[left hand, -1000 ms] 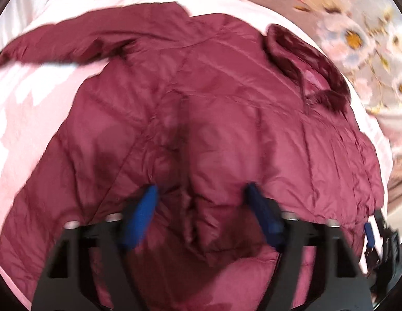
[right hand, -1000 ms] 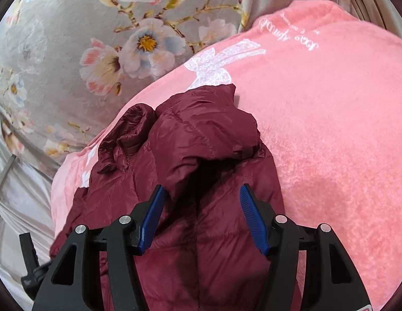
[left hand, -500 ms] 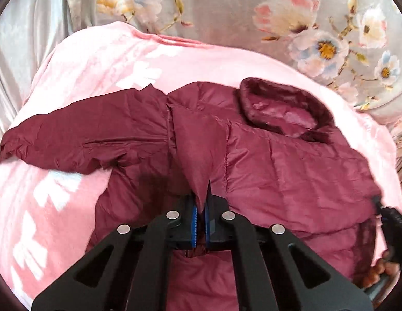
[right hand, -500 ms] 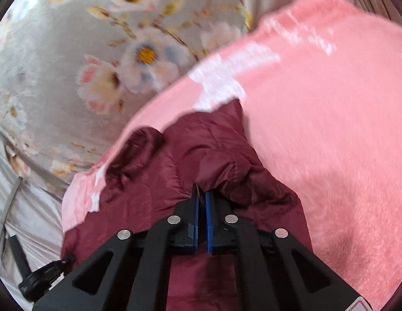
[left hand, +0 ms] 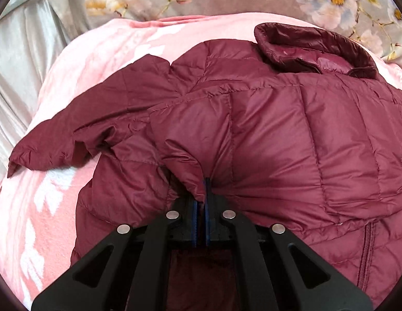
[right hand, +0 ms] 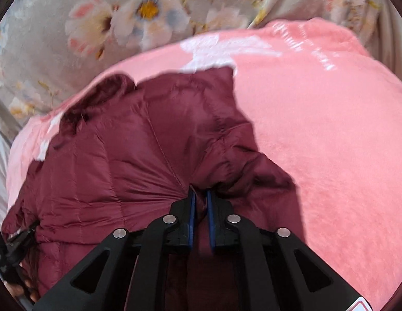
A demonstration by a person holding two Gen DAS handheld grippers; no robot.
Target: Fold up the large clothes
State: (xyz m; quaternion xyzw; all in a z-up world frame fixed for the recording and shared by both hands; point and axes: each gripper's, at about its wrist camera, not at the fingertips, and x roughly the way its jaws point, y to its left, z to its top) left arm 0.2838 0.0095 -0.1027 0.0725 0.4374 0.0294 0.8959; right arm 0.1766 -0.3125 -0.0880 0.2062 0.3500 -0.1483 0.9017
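A maroon quilted puffer jacket (left hand: 291, 134) lies on a pink blanket (left hand: 79, 59). Its collar (left hand: 312, 49) is at the far right and one sleeve (left hand: 71, 134) lies out to the left. My left gripper (left hand: 204, 186) is shut on a pinch of the jacket fabric near its lower left part. In the right wrist view the jacket (right hand: 123, 160) fills the lower left, and my right gripper (right hand: 199, 194) is shut on a fold of it at its right side.
The pink blanket (right hand: 317, 129) with white prints stretches to the right of the jacket. A grey floral cloth (right hand: 110, 20) rises behind the bed. The other gripper and a hand show at the lower left edge of the right wrist view (right hand: 17, 248).
Both grippers were open over the jacket a second ago, then shut on its fabric. Since then both have lifted and pulled the pinched fabric, bunching the jacket and drawing its sides inward.
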